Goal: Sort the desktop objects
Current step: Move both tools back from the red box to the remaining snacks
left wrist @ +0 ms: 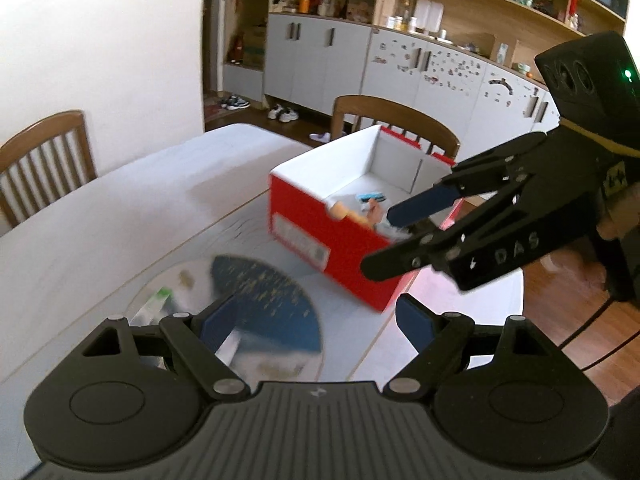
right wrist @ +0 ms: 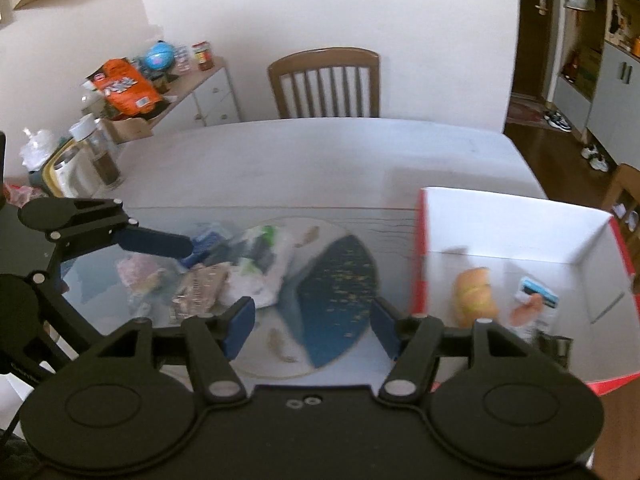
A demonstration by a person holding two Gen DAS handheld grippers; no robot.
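Observation:
A red box with a white inside stands on the table and holds a bread-like bun, a blue card and other small items. A pile of packets and wrappers lies on a round blue and white mat. My left gripper is open and empty above the mat; in the right wrist view one of its fingers hovers over the pile. My right gripper is open and empty over the mat; in the left wrist view it hangs at the box's near corner.
Wooden chairs stand around the white table. Jars and a kettle sit at the table's left edge. A side cabinet with snacks and a wall of cupboards stand behind.

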